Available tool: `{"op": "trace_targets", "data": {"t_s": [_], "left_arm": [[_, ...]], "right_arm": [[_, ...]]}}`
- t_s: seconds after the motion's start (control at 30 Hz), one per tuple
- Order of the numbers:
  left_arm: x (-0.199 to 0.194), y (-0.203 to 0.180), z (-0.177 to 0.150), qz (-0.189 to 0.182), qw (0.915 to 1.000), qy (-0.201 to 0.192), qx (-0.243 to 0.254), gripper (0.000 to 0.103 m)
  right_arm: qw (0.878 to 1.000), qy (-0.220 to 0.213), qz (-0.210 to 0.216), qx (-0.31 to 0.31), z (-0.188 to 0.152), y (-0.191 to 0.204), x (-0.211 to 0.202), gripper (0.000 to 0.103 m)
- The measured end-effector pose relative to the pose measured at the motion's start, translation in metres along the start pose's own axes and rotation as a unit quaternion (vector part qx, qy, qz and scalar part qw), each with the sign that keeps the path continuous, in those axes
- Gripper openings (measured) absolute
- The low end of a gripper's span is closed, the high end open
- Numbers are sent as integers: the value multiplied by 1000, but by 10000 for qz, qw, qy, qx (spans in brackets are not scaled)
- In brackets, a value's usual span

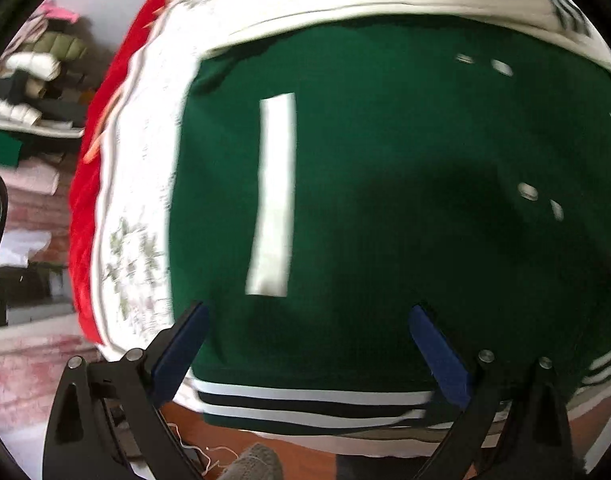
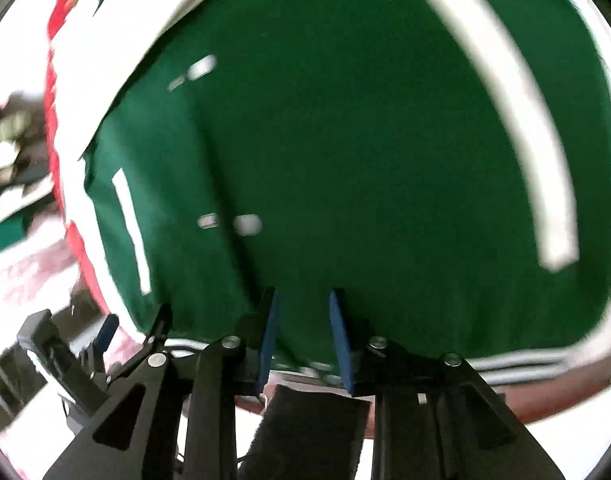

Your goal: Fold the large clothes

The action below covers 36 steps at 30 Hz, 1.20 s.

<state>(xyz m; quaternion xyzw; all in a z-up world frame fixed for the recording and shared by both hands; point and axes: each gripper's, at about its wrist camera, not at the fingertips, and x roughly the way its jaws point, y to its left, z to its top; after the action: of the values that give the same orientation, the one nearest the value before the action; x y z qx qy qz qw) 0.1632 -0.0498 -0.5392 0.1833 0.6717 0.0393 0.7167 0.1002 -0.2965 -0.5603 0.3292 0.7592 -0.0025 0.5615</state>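
Observation:
A large green jacket [image 1: 405,184] with white pocket strips, metal snaps and a striped white-and-dark hem lies flat on a white patterned cover [image 1: 145,152]. It also fills the right wrist view [image 2: 365,152]. My left gripper [image 1: 305,312] is wide open and empty, its blue pads [image 1: 181,344] over the jacket's near hem. My right gripper [image 2: 303,296] is partly open with a narrow gap, empty, blue pads [image 2: 339,336] just above the same hem. The left gripper also shows at the lower left of the right wrist view [image 2: 105,332].
A red blanket edge [image 1: 85,200] runs along the cover's left side. Stacked clothes and shelves [image 1: 33,80] stand at the far left. Brown floor [image 1: 305,452] and a grey sock [image 1: 257,462] show below the hem.

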Motion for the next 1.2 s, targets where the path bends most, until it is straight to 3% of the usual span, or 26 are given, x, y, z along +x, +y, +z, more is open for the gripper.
{"op": "trace_targets", "data": {"t_s": [0.13,0.23,0.33,0.43,0.5,0.57,0.6,0.63,0.7,0.77,0.8,0.83,0.93,1.13,1.2], "left_arm": [[10,-38,-5,59,9994,-12,334,103],[23,-61,-12,441,9960,-139,765,103],[21,-59,-8,311,9965,-60,769,103],[12,-46,-3,211,9976,-52,653,103],[9,-39,-1,182,9981,-100,585,103],[11,-40,-1,217,9980,-48,590,103],[20,-39,-4,239,9978,37,624,103],[24,-39,-7,240,9977,79,635,103],[27,-35,-7,210,9978,17,629,103],[26,-34,-5,207,9977,6,645,103],[25,-32,-5,215,9978,7,630,103],[26,-29,-6,205,9979,8,606,103],[29,-20,-6,160,9985,17,527,103],[18,-7,-1,116,9989,21,461,103],[5,0,6,51,9994,-93,335,103]], "right_arm": [[9985,-165,-373,354,-7,-48,-18,28],[9945,201,-951,380,-14,-61,14,28],[9919,726,-868,576,-18,-75,49,28],[9935,579,-816,535,-21,-64,31,28],[9976,292,-459,419,-26,-50,15,29],[9995,278,-71,92,-27,-29,14,32],[9995,301,-13,-110,-26,-17,20,40],[9991,332,-56,-256,-24,-7,29,59],[9982,316,-250,-447,-21,9,50,71],[9973,198,-557,-434,-20,20,60,71],[9970,136,-641,-420,-21,27,61,66],[9973,108,-621,-376,-23,31,60,56],[9983,173,-420,-378,-28,45,59,45],[9973,485,-179,-520,-18,33,39,44],[9986,237,-65,-477,-15,29,13,44]]}}
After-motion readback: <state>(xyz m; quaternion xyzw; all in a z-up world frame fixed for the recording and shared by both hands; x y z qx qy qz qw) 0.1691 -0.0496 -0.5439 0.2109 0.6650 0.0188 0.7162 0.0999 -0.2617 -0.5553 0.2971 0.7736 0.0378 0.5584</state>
